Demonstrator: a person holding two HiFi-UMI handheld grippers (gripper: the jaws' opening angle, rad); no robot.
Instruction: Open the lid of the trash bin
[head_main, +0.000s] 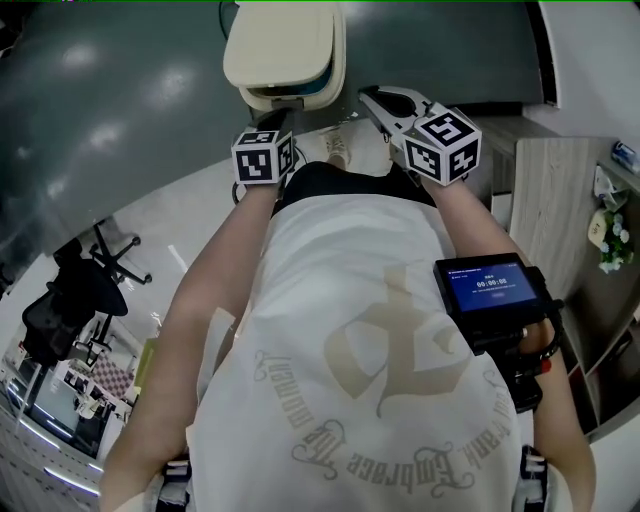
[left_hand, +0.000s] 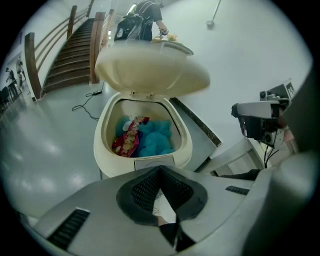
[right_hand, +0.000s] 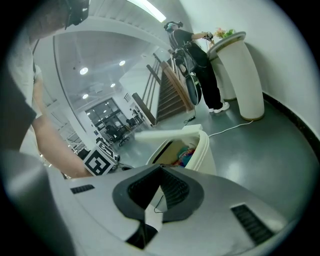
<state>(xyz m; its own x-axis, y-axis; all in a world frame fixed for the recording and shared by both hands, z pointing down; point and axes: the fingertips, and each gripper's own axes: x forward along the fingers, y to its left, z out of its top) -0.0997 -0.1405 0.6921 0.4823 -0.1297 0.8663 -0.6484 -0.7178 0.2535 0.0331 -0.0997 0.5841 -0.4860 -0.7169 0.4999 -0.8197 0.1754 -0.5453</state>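
Bin (left_hand: 101, 142) is standing on the grey floor straight ahead of us, at the top of the head view, and its cream lid (left_hand: 150, 72) is tilting up off the rim, hinged at the far edge. The mouth is showing open, so we are judging the task as good as done. Inside, a red wrapper (left_hand: 129, 140) is lying against blue crumpled stuff (left_hand: 159, 137).

We are holding the left gripper (left_hand: 160, 170) low and close in front of the bin, aiming over its near rim. Its jaws are meeting at the tips with nothing between them and are touching neither rim nor lid. We are holding the right gripper (right_hand: 160, 169) off to the side, seeing the bin in profile, jaws likewise pressed together and empty. Likely we are keeping both clear so the lid can swing freely.

For writing, we are finding little: the cube (head_main: 265, 158) is bearing square black-and-white markers, the screen (head_main: 490, 283) on our right arm is showing pale digits too small to read, and the shirt (head_main: 350, 330) print is lying turned away from the head view — illegible.
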